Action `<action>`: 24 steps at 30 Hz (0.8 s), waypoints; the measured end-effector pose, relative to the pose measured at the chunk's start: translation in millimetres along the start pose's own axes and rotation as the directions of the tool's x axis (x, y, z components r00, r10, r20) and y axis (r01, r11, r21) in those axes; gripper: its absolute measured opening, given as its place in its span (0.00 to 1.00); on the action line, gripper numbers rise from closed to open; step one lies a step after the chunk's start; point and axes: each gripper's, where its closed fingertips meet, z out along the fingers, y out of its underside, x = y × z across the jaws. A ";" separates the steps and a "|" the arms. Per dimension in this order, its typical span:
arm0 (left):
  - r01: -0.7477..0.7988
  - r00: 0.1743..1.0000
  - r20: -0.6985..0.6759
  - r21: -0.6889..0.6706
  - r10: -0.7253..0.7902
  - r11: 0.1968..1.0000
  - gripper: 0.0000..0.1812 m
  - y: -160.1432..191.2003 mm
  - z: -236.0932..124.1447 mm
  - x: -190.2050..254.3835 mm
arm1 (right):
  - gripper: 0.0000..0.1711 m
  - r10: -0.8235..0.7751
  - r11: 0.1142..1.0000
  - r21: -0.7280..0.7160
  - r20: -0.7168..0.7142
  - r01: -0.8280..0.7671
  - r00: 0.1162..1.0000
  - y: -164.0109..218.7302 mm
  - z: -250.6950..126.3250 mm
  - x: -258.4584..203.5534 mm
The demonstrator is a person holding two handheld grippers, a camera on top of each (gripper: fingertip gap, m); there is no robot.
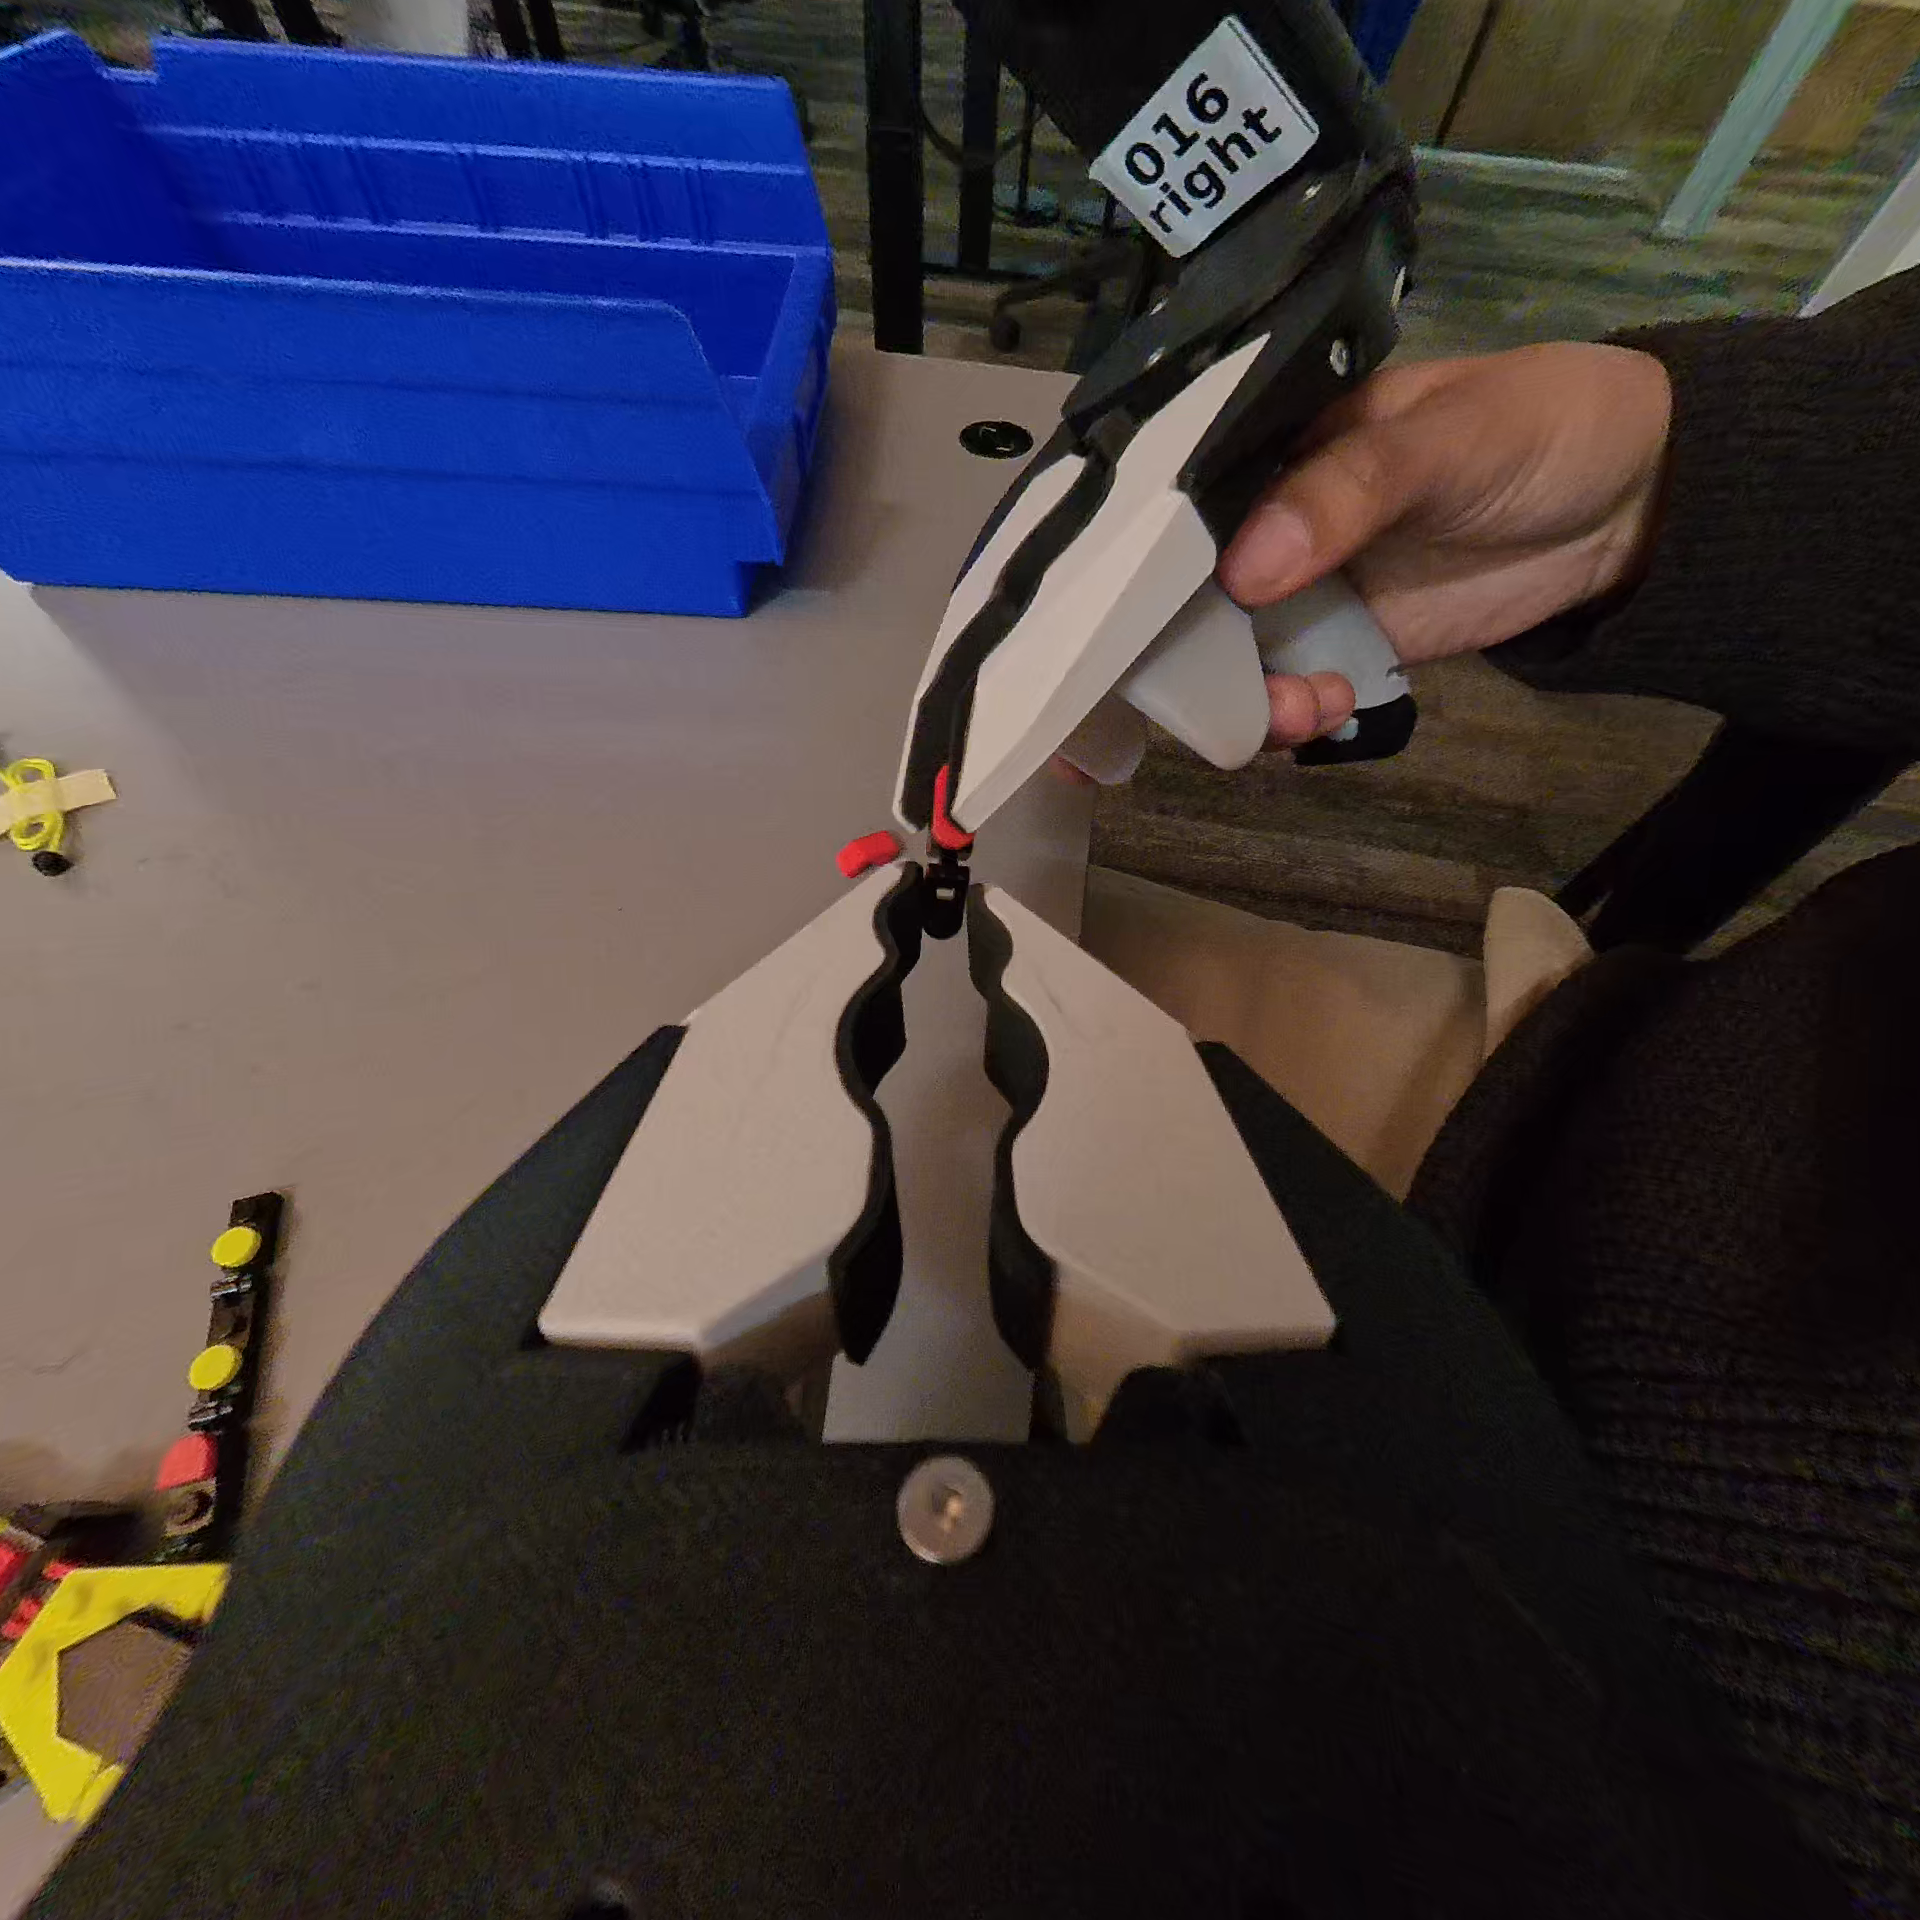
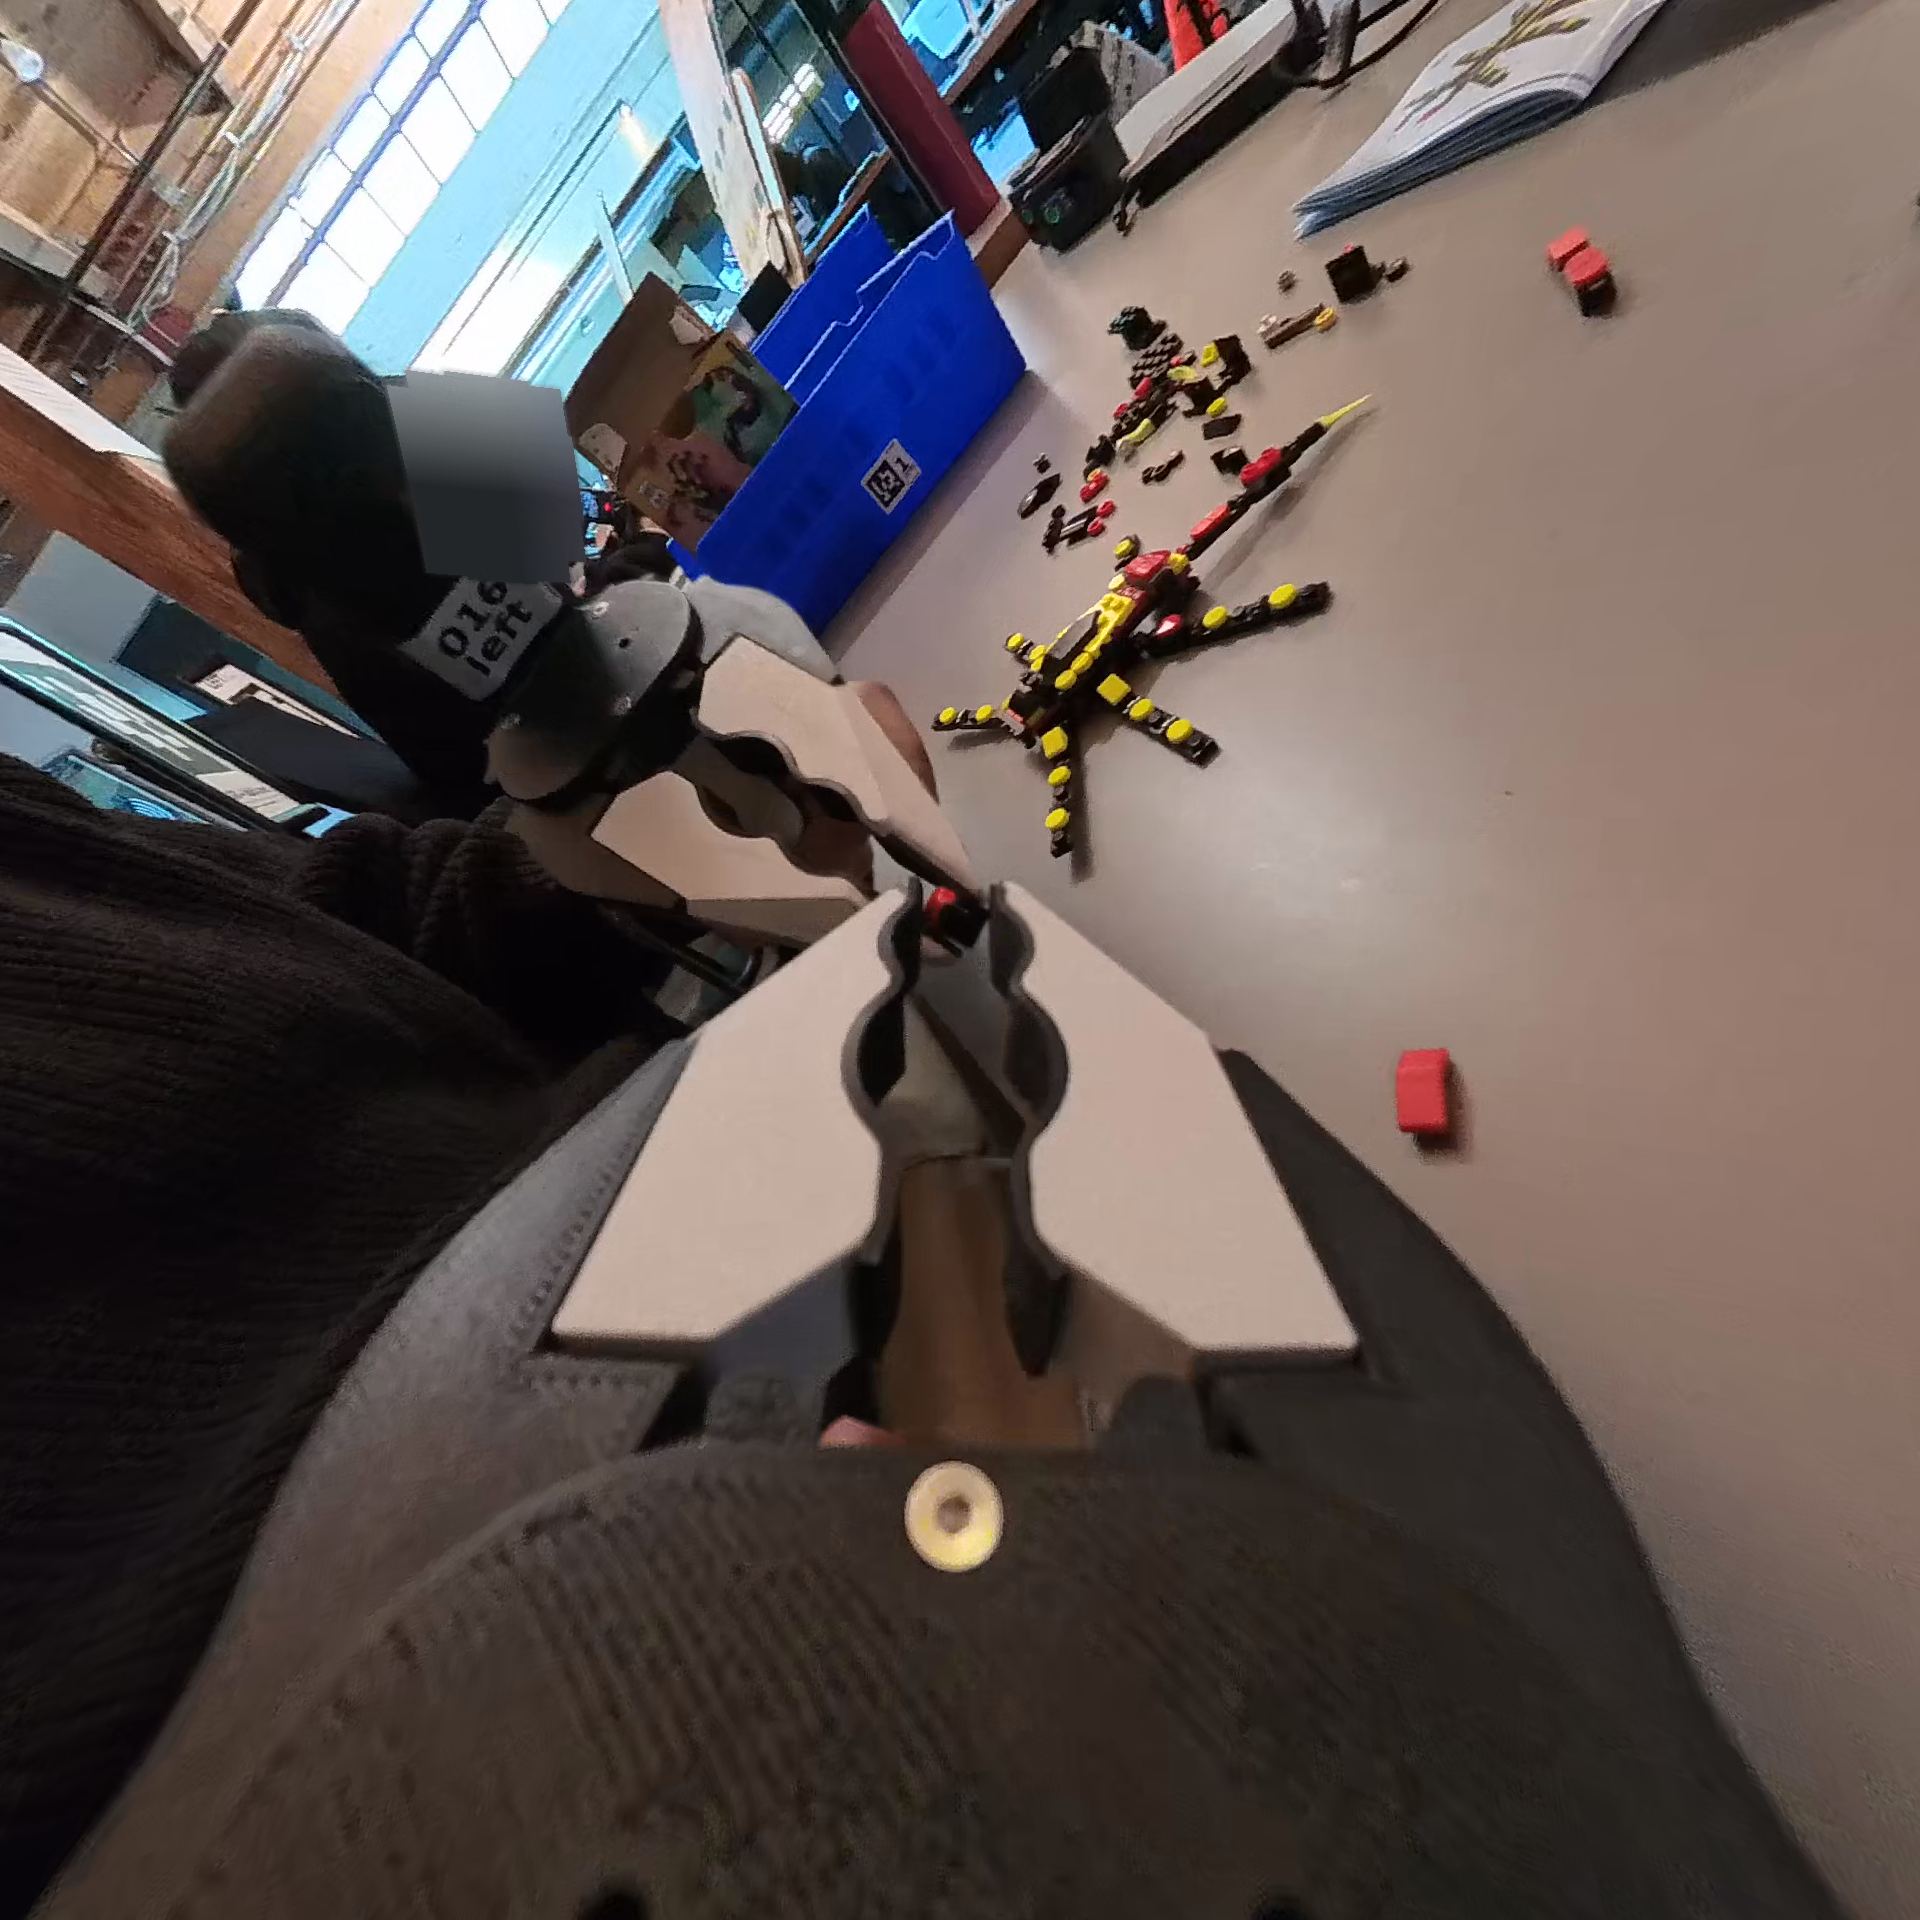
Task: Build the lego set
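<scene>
My left gripper [image 1: 945, 902] is shut on a small black piece [image 1: 943, 906] above the table's edge. My right gripper [image 1: 935, 826] comes down from the upper right, shut on a small red piece [image 1: 945, 816], and the two pieces touch tip to tip. In the right wrist view my right gripper [image 2: 951, 912] pinches the red and black piece [image 2: 948, 914], with the left gripper [image 2: 920, 883] meeting it from the left. The black, yellow and red lego model [image 2: 1101, 665] with long legs lies on the table beyond.
A blue bin [image 1: 416, 312] stands at the back, also in the right wrist view [image 2: 883, 416]. Loose pieces [image 2: 1164, 416], red bricks [image 2: 1579, 265] and an open booklet [image 2: 1486, 94] lie farther off. One red brick [image 2: 1423, 1089] lies near the grippers. A model leg [image 1: 223, 1371] is at lower left. My left and right fingertips are right by each other.
</scene>
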 end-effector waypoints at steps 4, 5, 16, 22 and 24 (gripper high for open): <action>0.130 0.987 -0.101 0.022 -0.127 0.991 0.20 -3.1 -1.4 7.3 | 0.06 0.013 1.000 0.005 0.077 -0.014 0.997 -3.3 -7.1 -8.7; 0.212 0.966 -0.150 0.005 -0.209 0.977 0.30 -3.5 -2.1 10.4 | 0.06 0.007 1.000 0.002 0.102 -0.007 0.995 -4.0 -9.6 -12.0; 0.590 0.630 -0.564 -0.099 -0.534 0.801 0.26 -30.2 -22.1 46.2 | 0.05 0.014 1.000 -0.007 0.243 -0.013 0.970 -6.0 -17.5 -29.9; 0.607 0.612 -0.582 -0.089 -0.536 0.790 0.22 -32.7 -25.7 41.9 | 0.05 0.008 1.000 -0.017 0.217 -0.004 0.976 -4.8 -17.8 -26.1; 0.604 0.611 -0.584 -0.093 -0.535 0.792 0.21 -31.7 -25.9 42.0 | 0.05 0.011 1.000 -0.017 0.220 -0.008 0.975 -4.4 -17.9 -26.5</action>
